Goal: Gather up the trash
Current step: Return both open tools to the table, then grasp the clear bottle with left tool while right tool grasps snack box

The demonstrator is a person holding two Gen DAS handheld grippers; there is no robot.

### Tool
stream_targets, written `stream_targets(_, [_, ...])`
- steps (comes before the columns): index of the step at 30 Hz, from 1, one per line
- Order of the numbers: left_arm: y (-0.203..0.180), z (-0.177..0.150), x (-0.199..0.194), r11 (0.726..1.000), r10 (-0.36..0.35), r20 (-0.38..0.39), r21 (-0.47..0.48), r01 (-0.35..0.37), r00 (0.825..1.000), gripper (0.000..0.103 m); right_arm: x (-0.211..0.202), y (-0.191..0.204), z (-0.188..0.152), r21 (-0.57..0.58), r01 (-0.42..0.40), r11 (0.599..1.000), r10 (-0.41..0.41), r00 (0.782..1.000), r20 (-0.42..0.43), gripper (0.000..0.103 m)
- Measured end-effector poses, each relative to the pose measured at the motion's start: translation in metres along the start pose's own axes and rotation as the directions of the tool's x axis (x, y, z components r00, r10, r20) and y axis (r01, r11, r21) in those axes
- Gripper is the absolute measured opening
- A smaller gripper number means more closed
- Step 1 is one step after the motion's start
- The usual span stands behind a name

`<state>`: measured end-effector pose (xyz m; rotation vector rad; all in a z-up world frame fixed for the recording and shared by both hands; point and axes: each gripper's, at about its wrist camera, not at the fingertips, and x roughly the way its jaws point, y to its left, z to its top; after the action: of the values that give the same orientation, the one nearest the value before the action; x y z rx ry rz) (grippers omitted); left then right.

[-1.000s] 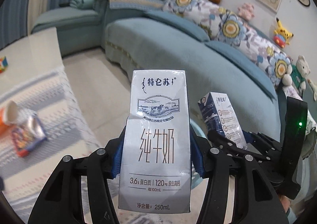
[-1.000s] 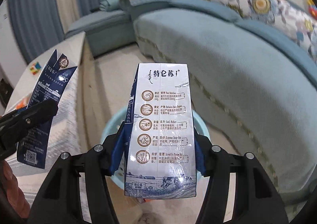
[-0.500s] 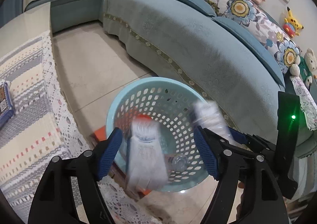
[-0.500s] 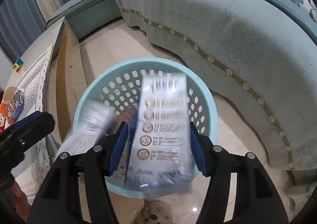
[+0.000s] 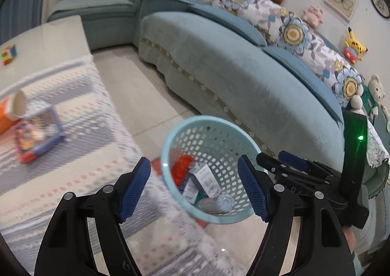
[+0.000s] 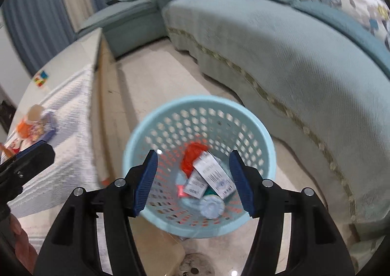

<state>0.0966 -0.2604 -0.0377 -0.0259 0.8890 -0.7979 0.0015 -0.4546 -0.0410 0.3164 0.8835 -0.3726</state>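
While you hold both grippers over the basket (image 6: 198, 115), each stands with its jaws apart and nothing between them. Your left gripper (image 5: 195, 188) has just been opening, and its pads are bare. Your right gripper (image 6: 193, 183) hangs directly above the basket's mouth. Two cartons (image 6: 212, 176) lie at the basket's bottom, beside a red wrapper (image 6: 192, 157) and a clear bottle (image 6: 210, 206). More trash (image 5: 36, 134) sits near the left edge of the table (image 5: 61, 32), on its striped cloth (image 5: 80, 154).
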Motion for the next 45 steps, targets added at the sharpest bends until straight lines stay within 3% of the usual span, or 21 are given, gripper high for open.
stream_targets(5, [0.035,0.002,-0.066,0.998,0.049,0.100,-0.045,-0.045,0.994,0.071,-0.044,0.057,0.011,-0.106,-0.040,0.994,0.050,0.995,0.092,0.057])
stream_targets(9, [0.074,-0.001,-0.122,0.985,0.141,0.172,-0.120,-0.122,0.975,0.071,-0.075,0.109,0.017,-0.178,-0.094,0.980,0.120,0.982,0.144,0.057])
stream_targets(11, [0.101,-0.004,-0.150,0.964,0.228,0.195,-0.182,-0.193,0.954,0.071,-0.088,0.141,0.016,-0.218,-0.128,0.968,0.165,0.972,0.166,0.048])
stream_targets(14, [0.149,-0.015,-0.187,0.902,0.370,0.195,-0.308,-0.302,0.908,0.076,-0.100,0.184,0.013,-0.254,-0.149,0.956,0.205,0.956,0.209,0.032])
stream_targets(17, [0.195,-0.028,-0.213,0.810,0.512,0.173,-0.423,-0.406,0.841,0.093,-0.099,0.213,0.008,-0.263,-0.183,0.947,0.246,0.942,0.227,0.032])
stream_targets(19, [0.224,-0.035,-0.223,0.747,0.585,0.147,-0.481,-0.459,0.798,0.093,-0.090,0.233,0.003,-0.272,-0.218,0.937,0.277,0.939,0.202,0.032])
stream_targets(20, [0.237,-0.038,-0.225,0.726,0.601,0.129,-0.502,-0.471,0.789,0.093,-0.085,0.240,0.000,-0.278,-0.222,0.934,0.281,0.940,0.195,0.032])
stream_targets(27, [0.300,-0.056,-0.203,0.572,0.635,-0.050,-0.639,-0.513,0.771,0.093,-0.042,0.269,-0.030,-0.323,-0.219,0.921,0.274,0.952,0.136,0.032])
stream_targets(29, [0.309,-0.056,-0.190,0.568,0.611,-0.067,-0.658,-0.495,0.789,0.093,-0.029,0.269,-0.029,-0.309,-0.226,0.924,0.268,0.958,0.102,0.032])
stream_targets(31, [0.310,-0.051,-0.179,0.571,0.603,-0.065,-0.661,-0.487,0.795,0.093,-0.023,0.266,-0.028,-0.304,-0.226,0.925,0.265,0.960,0.092,0.032])
stream_targets(37, [0.317,-0.042,-0.144,0.487,0.655,-0.164,-0.655,-0.578,0.737,0.092,-0.009,0.259,-0.028,-0.286,-0.215,0.934,0.245,0.966,0.076,0.032])
stream_targets(39, [0.318,-0.040,-0.137,0.471,0.679,-0.183,-0.634,-0.614,0.711,0.091,-0.008,0.258,-0.027,-0.284,-0.215,0.935,0.244,0.967,0.072,0.032])
stream_targets(41, [0.318,-0.043,-0.133,0.471,0.687,-0.199,-0.610,-0.637,0.699,0.083,-0.006,0.258,-0.028,-0.284,-0.214,0.935,0.242,0.968,0.067,0.032])
stream_targets(42, [0.320,-0.044,-0.132,0.476,0.683,-0.203,-0.605,-0.638,0.702,0.082,-0.005,0.259,-0.029,-0.286,-0.214,0.934,0.242,0.968,0.065,0.034])
stream_targets(44, [0.321,-0.050,-0.133,0.505,0.658,-0.188,-0.608,-0.612,0.729,0.076,-0.003,0.261,-0.031,-0.296,-0.211,0.932,0.240,0.969,0.063,0.050])
stream_targets(45, [0.321,-0.051,-0.135,0.517,0.652,-0.181,-0.605,-0.606,0.737,0.073,-0.003,0.262,-0.031,-0.301,-0.212,0.930,0.242,0.968,0.063,0.052])
